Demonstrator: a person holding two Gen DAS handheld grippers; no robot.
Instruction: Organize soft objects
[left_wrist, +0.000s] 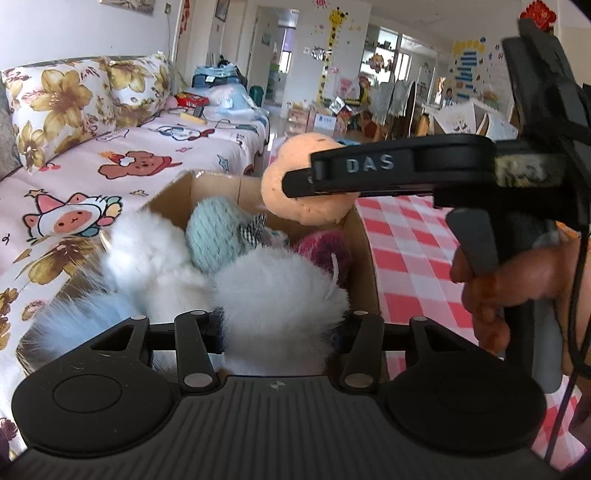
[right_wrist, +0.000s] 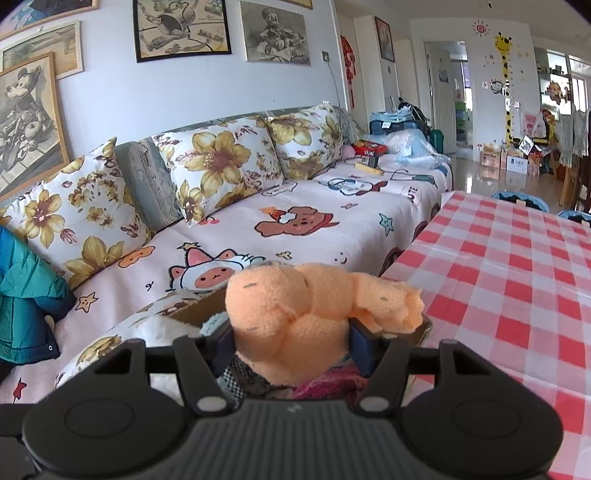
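Holding white fluffy fur (left_wrist: 280, 295) in my left gripper (left_wrist: 280, 332) over the brown cardboard box (left_wrist: 365, 258), I carry the orange knitted plush toy (right_wrist: 295, 314) pinched in my right gripper (right_wrist: 291, 347) above it; next, probably lower and release.

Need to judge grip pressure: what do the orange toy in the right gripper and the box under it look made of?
Orange toy: looks like soft knitted or plush fabric, matte; fine stitch texture, and it bulges between the right gripper fingers.
Box: looks like plain brown cardboard, matte; thin raw-edged walls and folded flaps. Whether it is corrugated cannot be told.
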